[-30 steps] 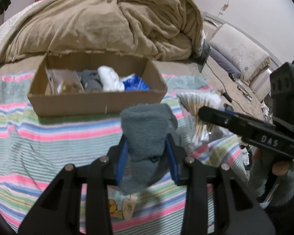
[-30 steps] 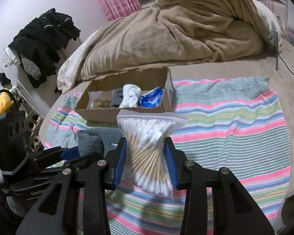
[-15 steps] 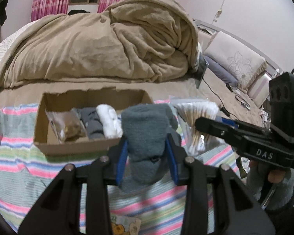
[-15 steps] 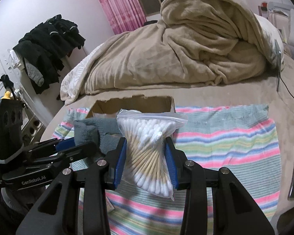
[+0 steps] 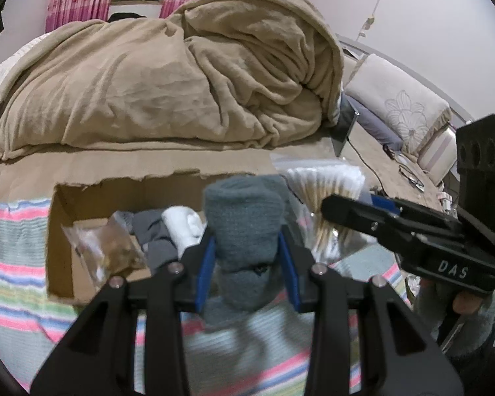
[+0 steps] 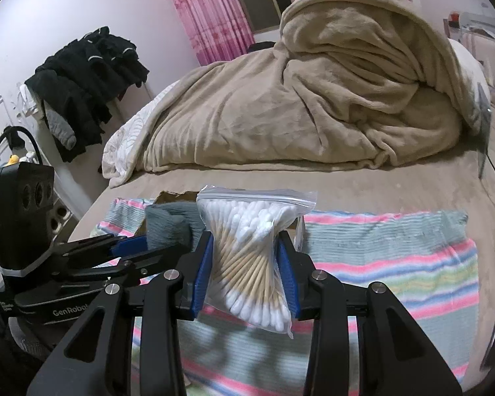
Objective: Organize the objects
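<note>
Carrying loads level matters: left tongs [image 5: 247, 257] pinch the sock [image 5: 244, 227], right tongs [image 6: 246, 270] clamp the swab bag [image 6: 250, 250]; release only once above the box [image 5: 82, 241].

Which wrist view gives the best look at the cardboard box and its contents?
The left wrist view: the cardboard box shows its open interior with items inside. In the right wrist view only a torn edge peeks out behind the gray sock and cotton swab bag.
</note>
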The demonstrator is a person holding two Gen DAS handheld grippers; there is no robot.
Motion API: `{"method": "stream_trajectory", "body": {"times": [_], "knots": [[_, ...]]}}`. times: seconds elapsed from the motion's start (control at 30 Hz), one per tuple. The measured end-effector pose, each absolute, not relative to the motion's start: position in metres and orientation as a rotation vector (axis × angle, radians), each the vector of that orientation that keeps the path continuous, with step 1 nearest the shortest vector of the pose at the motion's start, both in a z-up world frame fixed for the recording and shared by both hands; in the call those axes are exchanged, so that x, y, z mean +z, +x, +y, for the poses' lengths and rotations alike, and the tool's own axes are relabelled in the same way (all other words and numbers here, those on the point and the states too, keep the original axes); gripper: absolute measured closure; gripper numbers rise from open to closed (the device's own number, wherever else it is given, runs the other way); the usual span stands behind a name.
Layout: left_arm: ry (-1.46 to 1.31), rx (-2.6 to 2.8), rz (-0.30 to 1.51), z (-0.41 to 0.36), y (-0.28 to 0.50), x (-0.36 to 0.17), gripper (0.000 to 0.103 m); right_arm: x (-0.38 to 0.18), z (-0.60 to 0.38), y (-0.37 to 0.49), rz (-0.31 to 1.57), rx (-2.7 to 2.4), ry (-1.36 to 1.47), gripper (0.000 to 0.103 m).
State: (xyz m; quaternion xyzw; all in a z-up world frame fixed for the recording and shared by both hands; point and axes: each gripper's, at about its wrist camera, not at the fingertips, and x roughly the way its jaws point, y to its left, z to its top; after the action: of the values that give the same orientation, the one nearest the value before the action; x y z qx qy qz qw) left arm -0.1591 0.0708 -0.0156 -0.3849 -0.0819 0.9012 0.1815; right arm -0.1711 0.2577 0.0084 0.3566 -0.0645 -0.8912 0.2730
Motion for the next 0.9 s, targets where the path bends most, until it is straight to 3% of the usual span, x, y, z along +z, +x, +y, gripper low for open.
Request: {"method": "stream_trajectory", "body": {"times": [0.9], "knots": [[-1.239, 2.546, -0.183, 0.060, -0.229, -0.083, 0.065, -0.062, 0.218, -0.242, -0.147, -2.370, 1.171, 0.063]]}}
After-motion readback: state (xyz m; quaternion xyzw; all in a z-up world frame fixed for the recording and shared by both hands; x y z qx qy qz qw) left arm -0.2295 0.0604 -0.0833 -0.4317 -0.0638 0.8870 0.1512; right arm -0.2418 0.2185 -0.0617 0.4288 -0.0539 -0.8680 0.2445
